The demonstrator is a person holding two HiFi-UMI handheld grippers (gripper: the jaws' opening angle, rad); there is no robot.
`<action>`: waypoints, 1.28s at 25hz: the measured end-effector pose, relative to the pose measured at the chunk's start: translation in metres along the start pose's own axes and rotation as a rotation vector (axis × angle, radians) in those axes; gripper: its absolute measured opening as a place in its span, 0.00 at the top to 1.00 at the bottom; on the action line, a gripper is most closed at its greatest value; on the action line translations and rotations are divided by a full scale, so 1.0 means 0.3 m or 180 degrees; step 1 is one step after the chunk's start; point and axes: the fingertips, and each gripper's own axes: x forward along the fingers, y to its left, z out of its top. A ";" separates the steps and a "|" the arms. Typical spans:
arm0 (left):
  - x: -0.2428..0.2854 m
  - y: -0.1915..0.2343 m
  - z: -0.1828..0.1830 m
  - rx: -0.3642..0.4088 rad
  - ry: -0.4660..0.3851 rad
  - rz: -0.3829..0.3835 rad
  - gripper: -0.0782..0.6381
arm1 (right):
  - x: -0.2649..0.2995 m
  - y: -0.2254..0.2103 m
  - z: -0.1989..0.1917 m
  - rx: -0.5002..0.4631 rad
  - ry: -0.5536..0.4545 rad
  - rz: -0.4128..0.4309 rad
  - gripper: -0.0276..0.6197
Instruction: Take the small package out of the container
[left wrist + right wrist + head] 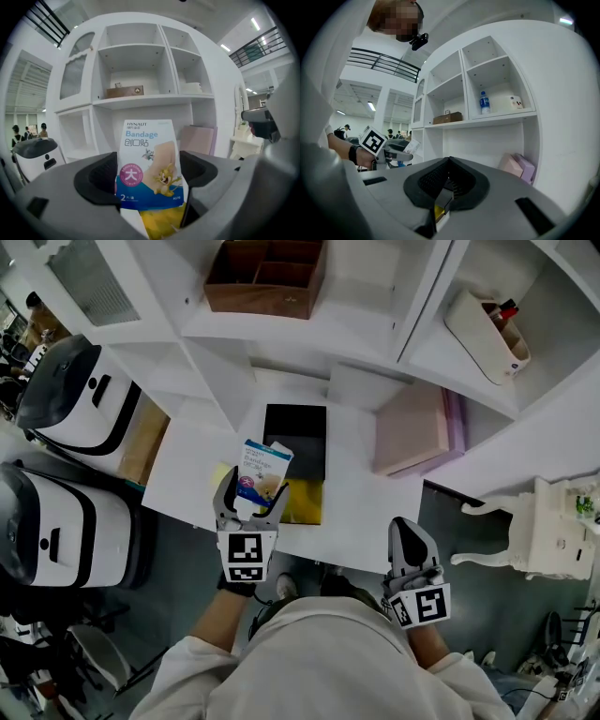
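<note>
Package (150,164) stands upright, its long axis running out along the jaws, clamped at its lower end by the left gripper (253,501) beside the black container (298,427); the right gripper (408,532) sits well apart, closed and empty.

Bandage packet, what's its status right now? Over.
Left claw shut on bandage packet, held above black container. Right claw shut, empty, off to the side. Nothing blocking.
</note>
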 end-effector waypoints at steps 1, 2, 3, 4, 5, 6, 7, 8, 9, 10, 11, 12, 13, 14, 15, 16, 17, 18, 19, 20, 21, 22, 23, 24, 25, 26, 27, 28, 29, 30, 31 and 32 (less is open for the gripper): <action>-0.020 0.008 0.023 -0.0019 -0.0074 0.0052 0.30 | 0.006 0.006 0.007 -0.0011 -0.0012 0.0012 0.92; -0.039 0.015 0.044 -0.0036 -0.0142 0.0097 0.30 | 0.013 0.011 0.013 -0.0022 -0.0023 0.0022 0.92; -0.057 0.021 0.062 -0.0056 -0.0201 0.0134 0.30 | 0.020 0.016 0.019 -0.0033 -0.0034 0.0029 0.92; -0.073 0.027 0.077 -0.0080 -0.0253 0.0166 0.30 | 0.027 0.020 0.026 -0.0044 -0.0047 0.0036 0.92; -0.087 0.033 0.091 -0.0106 -0.0299 0.0193 0.30 | 0.035 0.024 0.033 -0.0056 -0.0061 0.0044 0.92; -0.101 0.038 0.103 -0.0127 -0.0339 0.0216 0.30 | 0.042 0.029 0.039 -0.0070 -0.0074 0.0052 0.92; -0.114 0.043 0.113 -0.0145 -0.0375 0.0234 0.30 | 0.049 0.034 0.046 -0.0084 -0.0084 0.0062 0.92; -0.128 0.049 0.122 -0.0164 -0.0410 0.0253 0.30 | 0.055 0.040 0.051 -0.0098 -0.0094 0.0074 0.92; -0.143 0.054 0.130 -0.0187 -0.0443 0.0273 0.30 | 0.060 0.046 0.057 -0.0109 -0.0104 0.0086 0.92; -0.157 0.060 0.137 -0.0213 -0.0477 0.0296 0.30 | 0.066 0.052 0.063 -0.0119 -0.0115 0.0099 0.92; -0.172 0.066 0.145 -0.0240 -0.0512 0.0321 0.30 | 0.071 0.057 0.068 -0.0128 -0.0125 0.0110 0.92; -0.185 0.071 0.155 -0.0262 -0.0547 0.0347 0.30 | 0.076 0.060 0.073 -0.0136 -0.0134 0.0119 0.92; -0.198 0.076 0.166 -0.0277 -0.0580 0.0368 0.30 | 0.081 0.064 0.077 -0.0141 -0.0139 0.0126 0.92; -0.210 0.078 0.175 -0.0287 -0.0607 0.0387 0.30 | 0.086 0.067 0.081 -0.0146 -0.0143 0.0133 0.92; -0.221 0.080 0.181 -0.0294 -0.0631 0.0405 0.30 | 0.090 0.070 0.083 -0.0150 -0.0146 0.0140 0.92; -0.231 0.081 0.185 -0.0307 -0.0651 0.0422 0.30 | 0.093 0.074 0.085 -0.0154 -0.0150 0.0145 0.92; -0.241 0.081 0.187 -0.0330 -0.0666 0.0439 0.30 | 0.095 0.076 0.086 -0.0159 -0.0152 0.0149 0.92; -0.250 0.081 0.187 -0.0357 -0.0680 0.0454 0.30 | 0.096 0.078 0.086 -0.0163 -0.0153 0.0148 0.92; -0.258 0.079 0.187 -0.0380 -0.0691 0.0469 0.30 | 0.097 0.078 0.086 -0.0165 -0.0153 0.0143 0.92; -0.267 0.078 0.188 -0.0395 -0.0702 0.0482 0.30 | 0.098 0.078 0.086 -0.0165 -0.0153 0.0139 0.92; -0.274 0.077 0.192 -0.0399 -0.0717 0.0492 0.30 | 0.099 0.078 0.086 -0.0163 -0.0151 0.0141 0.92; -0.281 0.076 0.195 -0.0399 -0.0728 0.0503 0.30 | 0.100 0.078 0.085 -0.0159 -0.0150 0.0148 0.92; -0.287 0.077 0.194 -0.0403 -0.0726 0.0520 0.30 | 0.101 0.079 0.084 -0.0155 -0.0150 0.0157 0.92; -0.293 0.077 0.193 -0.0406 -0.0723 0.0534 0.30 | 0.101 0.080 0.082 -0.0152 -0.0150 0.0164 0.92; -0.298 0.076 0.196 -0.0401 -0.0733 0.0541 0.30 | 0.101 0.081 0.081 -0.0150 -0.0150 0.0168 0.92; -0.302 0.077 0.200 -0.0391 -0.0748 0.0544 0.30 | 0.101 0.082 0.079 -0.0148 -0.0151 0.0172 0.92; -0.305 0.077 0.202 -0.0382 -0.0754 0.0548 0.30 | 0.101 0.084 0.078 -0.0145 -0.0152 0.0176 0.92; -0.307 0.078 0.200 -0.0379 -0.0749 0.0554 0.30 | 0.102 0.085 0.077 -0.0143 -0.0153 0.0180 0.92; -0.309 0.079 0.195 -0.0385 -0.0736 0.0563 0.30 | 0.103 0.086 0.076 -0.0141 -0.0153 0.0184 0.92; -0.310 0.080 0.191 -0.0393 -0.0722 0.0570 0.30 | 0.104 0.087 0.076 -0.0139 -0.0153 0.0187 0.92; -0.311 0.081 0.188 -0.0398 -0.0713 0.0576 0.30 | 0.105 0.088 0.075 -0.0136 -0.0152 0.0189 0.92; -0.312 0.081 0.187 -0.0398 -0.0712 0.0580 0.30 | 0.105 0.089 0.074 -0.0134 -0.0152 0.0191 0.92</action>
